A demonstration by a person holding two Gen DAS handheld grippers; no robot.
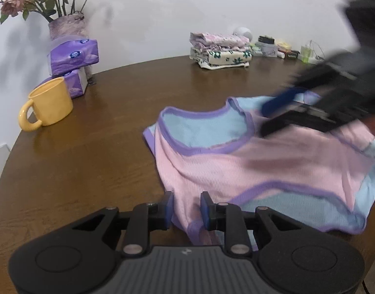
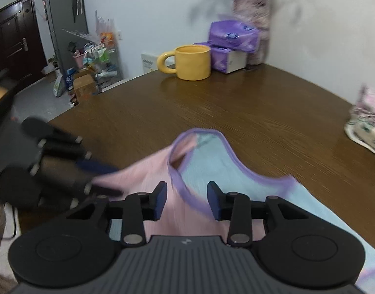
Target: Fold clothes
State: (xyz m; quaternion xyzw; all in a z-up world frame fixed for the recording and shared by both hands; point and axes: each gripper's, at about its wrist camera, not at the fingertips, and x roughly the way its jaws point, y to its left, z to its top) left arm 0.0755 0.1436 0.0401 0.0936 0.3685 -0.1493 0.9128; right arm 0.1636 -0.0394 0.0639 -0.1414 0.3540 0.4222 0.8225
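Left wrist view: left gripper (image 1: 186, 210) jaws apart, a bunched purple-trimmed corner of the pink and blue garment (image 1: 260, 161) lying between them, not visibly pinched. Rest of garment spread ahead and right of the jaws on the wooden table (image 1: 94, 152), long axis running rightward. Right gripper (image 1: 285, 112) blurred over the far right edge, jaws apart. Folded clothes stack (image 1: 220, 51) well beyond. Tissue packs (image 1: 73, 55) ahead-left; print unreadable.

Right wrist view: right gripper (image 2: 187, 201) jaws apart, straddling the purple neckline band. Garment directly under and ahead. Yellow mug (image 2: 192, 61) far ahead. No legible writing.
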